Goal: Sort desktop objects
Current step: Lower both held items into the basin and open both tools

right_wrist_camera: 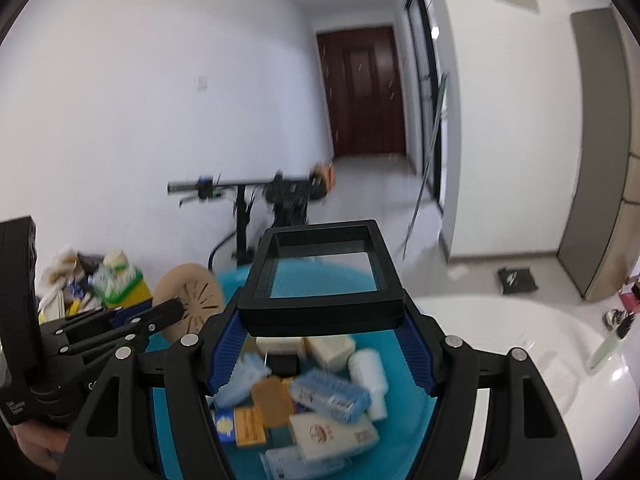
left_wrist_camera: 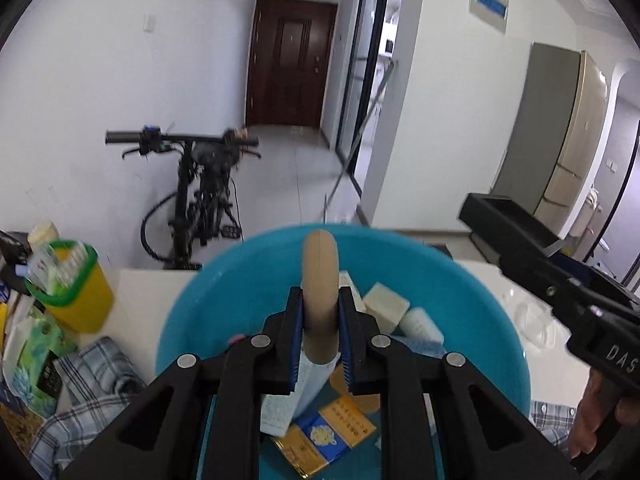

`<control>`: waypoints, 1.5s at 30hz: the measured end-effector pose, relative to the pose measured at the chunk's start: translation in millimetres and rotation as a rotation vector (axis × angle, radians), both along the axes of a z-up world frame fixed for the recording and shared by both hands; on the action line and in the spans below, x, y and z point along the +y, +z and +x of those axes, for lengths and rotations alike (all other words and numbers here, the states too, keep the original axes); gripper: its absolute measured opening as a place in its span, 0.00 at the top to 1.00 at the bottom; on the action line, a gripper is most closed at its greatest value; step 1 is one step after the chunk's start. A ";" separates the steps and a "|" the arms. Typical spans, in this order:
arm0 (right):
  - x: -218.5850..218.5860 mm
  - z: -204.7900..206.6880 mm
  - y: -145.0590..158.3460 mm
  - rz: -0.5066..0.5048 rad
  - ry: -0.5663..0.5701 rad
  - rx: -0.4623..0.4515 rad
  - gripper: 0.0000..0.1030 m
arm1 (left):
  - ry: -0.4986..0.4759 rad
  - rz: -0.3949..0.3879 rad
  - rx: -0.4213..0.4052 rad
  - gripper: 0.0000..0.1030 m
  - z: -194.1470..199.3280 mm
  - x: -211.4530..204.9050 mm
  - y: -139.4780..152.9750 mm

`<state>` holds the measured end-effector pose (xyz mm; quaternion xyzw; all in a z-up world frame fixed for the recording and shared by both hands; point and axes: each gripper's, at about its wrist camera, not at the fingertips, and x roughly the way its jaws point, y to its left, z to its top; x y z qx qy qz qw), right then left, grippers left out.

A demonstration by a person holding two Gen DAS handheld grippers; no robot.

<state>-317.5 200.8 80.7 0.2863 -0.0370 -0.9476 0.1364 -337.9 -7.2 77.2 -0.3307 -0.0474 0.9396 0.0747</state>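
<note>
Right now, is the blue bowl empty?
No, the blue bowl is full of little boxes and a white bottle, below the black frame the right gripper holds.

left hand-held gripper (left_wrist_camera: 320, 312) clamped, right hand-held gripper (right_wrist_camera: 322, 320) — gripping

White glossy bench (left_wrist_camera: 492, 280) under my view. Round blue plastic basin (left_wrist_camera: 480, 296) sits on it, full of small boxes and bottles. Left of the basin: yellow plastic tub with green rim (left_wrist_camera: 76, 300), blue-white plaid cloth (left_wrist_camera: 96, 376), green printed packet (left_wrist_camera: 32, 364). A clear plastic bag (left_wrist_camera: 532, 320) lies to the right.
</note>
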 end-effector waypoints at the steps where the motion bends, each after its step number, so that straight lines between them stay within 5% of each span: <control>1: -0.4 -4.1 -3.3 -0.007 0.011 -0.018 0.34 | -0.004 -0.004 -0.010 0.83 -1.5 1.3 -3.4; 13: 4.6 -8.1 -7.3 -0.009 0.013 -0.036 0.34 | -0.024 0.010 -0.040 0.83 -6.1 9.9 -18.9; 18: 1.4 -9.8 -7.6 -0.011 0.012 -0.033 0.34 | -0.027 0.019 0.011 0.82 -5.6 6.9 -11.9; 20: 2.4 -10.0 -7.0 -0.012 0.011 -0.033 0.34 | -0.011 0.003 0.042 0.72 -2.6 6.3 -6.1; 22: 3.0 -10.3 -6.9 -0.013 0.009 -0.033 0.34 | 0.012 -0.020 0.069 0.29 0.1 4.7 -0.7; 23: 3.1 -10.4 -7.0 -0.014 0.008 -0.032 0.34 | 0.026 -0.025 0.086 0.24 1.5 3.0 1.7; 45: -7.2 -18.8 -21.9 0.013 0.033 -0.079 0.34 | 0.115 -0.032 0.065 0.16 -2.5 -16.9 5.0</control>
